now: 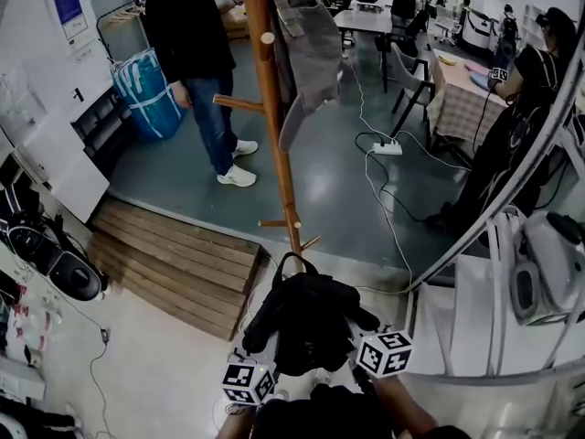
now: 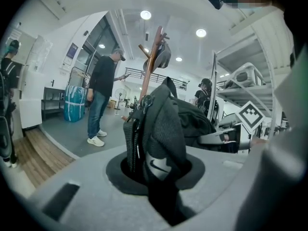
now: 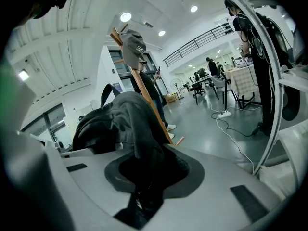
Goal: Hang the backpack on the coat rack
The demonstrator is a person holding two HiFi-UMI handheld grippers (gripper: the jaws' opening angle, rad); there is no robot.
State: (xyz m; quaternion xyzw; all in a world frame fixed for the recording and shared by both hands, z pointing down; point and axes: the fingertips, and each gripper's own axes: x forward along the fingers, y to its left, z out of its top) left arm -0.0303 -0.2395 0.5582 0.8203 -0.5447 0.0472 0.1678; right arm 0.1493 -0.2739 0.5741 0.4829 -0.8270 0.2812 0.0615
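Note:
I hold the black backpack (image 1: 306, 323) up between both grippers, just in front of the foot of the wooden coat rack (image 1: 274, 135). A grey garment (image 1: 311, 53) hangs near the rack's top. My left gripper (image 2: 156, 170) is shut on a black padded strap (image 2: 161, 129) of the backpack that bears a white logo. Dark fabric of the backpack (image 3: 130, 119) is clamped in my right gripper (image 3: 144, 179). In the head view the left gripper (image 1: 260, 364) and right gripper (image 1: 366, 341) sit at the pack's lower corners, their fingertips hidden by it. The rack (image 2: 150, 66) stands beyond the pack, and the rack (image 3: 144, 95) also shows from the right.
A person (image 1: 196, 62) in a dark top and jeans stands left of the rack, with a blue bag (image 1: 146, 94) behind. A wooden ramp (image 1: 174, 263) lies at the left. A white power strip (image 1: 387, 148) and cable cross the floor. Metal shelving (image 1: 494, 318) stands close on the right.

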